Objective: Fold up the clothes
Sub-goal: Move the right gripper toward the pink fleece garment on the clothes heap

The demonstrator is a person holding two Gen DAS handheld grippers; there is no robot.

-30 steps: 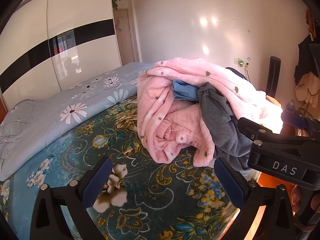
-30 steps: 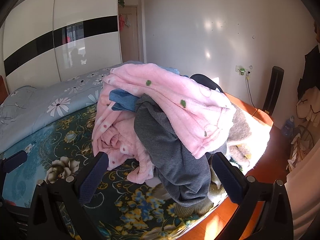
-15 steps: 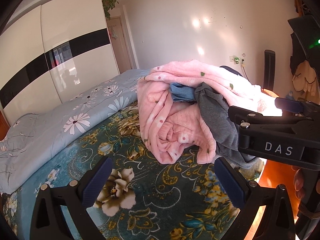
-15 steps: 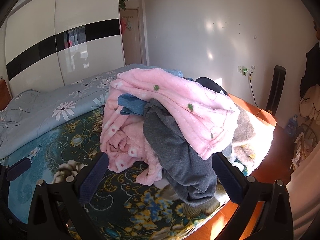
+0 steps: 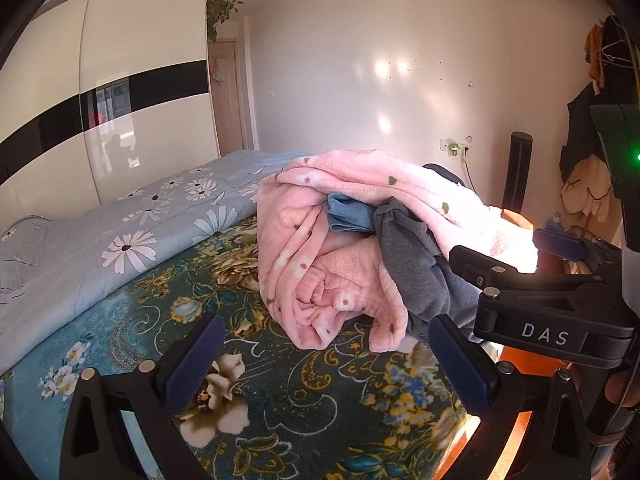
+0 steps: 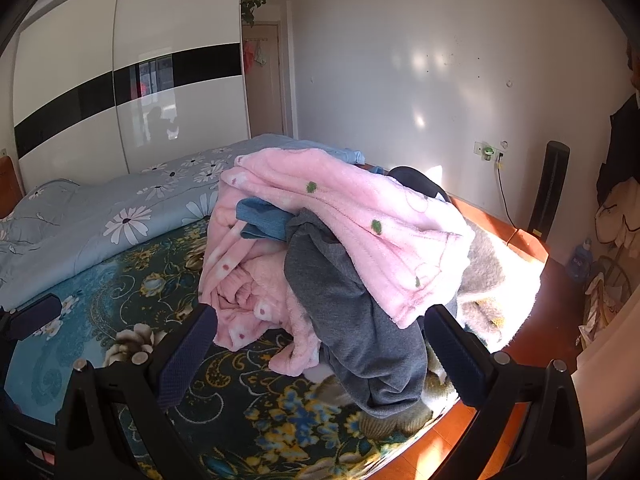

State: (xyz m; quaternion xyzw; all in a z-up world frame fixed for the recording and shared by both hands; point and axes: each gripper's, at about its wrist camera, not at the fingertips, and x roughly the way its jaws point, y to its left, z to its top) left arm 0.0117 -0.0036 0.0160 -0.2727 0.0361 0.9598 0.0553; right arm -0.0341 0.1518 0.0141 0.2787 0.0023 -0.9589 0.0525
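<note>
Both tongs pulled back from the clothes pile

Left tongs and right tongs gape empty; the heaped pink fleece, grey and blue clothes pile on the floral-quilted bed sits farther ahead than before.

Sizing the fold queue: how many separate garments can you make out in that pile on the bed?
4 at least: pink fleece draped on top, blue piece tucked beneath it at left, grey garment hanging down the front, dotted pink garment bunched at lower left. More may be buried.
</note>
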